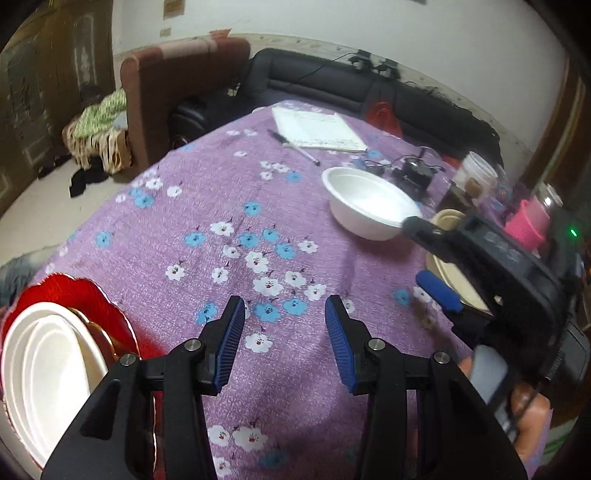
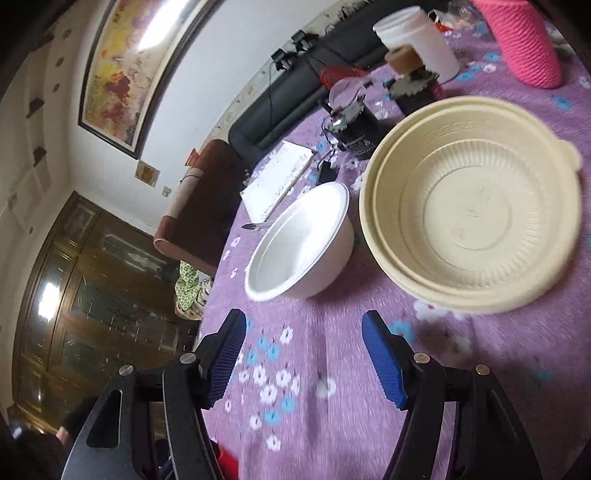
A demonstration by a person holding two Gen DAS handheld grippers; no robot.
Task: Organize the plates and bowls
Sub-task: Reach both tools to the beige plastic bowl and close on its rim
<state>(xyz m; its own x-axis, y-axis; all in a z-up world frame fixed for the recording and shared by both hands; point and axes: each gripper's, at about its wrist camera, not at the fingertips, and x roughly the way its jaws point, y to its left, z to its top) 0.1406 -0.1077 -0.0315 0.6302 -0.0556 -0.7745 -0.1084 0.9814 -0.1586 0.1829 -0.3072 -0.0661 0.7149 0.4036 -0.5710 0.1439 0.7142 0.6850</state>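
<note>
A white bowl [image 1: 369, 206] stands upright on the purple flowered tablecloth [image 1: 229, 192]. To its right sit nested cream bowls [image 1: 448, 221], large in the right wrist view [image 2: 472, 210]. At the lower left, white plates [image 1: 48, 354] lie stacked on a red scalloped plate [image 1: 92, 295]. My left gripper [image 1: 284, 310] is open over bare cloth, to the right of that stack. My right gripper [image 2: 303, 325] is open too, a little short of the white bowl [image 2: 299, 243] and left of the cream bowls. Seen from the left wrist, the right gripper [image 1: 424, 258] partly hides the cream bowls.
A white notebook [image 1: 317, 129] and a pen [image 1: 295, 147] lie at the far side. Dark jars [image 2: 351, 125], a white cup [image 2: 421, 33] and a pink knitted cup [image 2: 524, 40] crowd the corner behind the bowls. A brown armchair [image 1: 177, 92] and black sofa [image 1: 325, 77] stand beyond the table.
</note>
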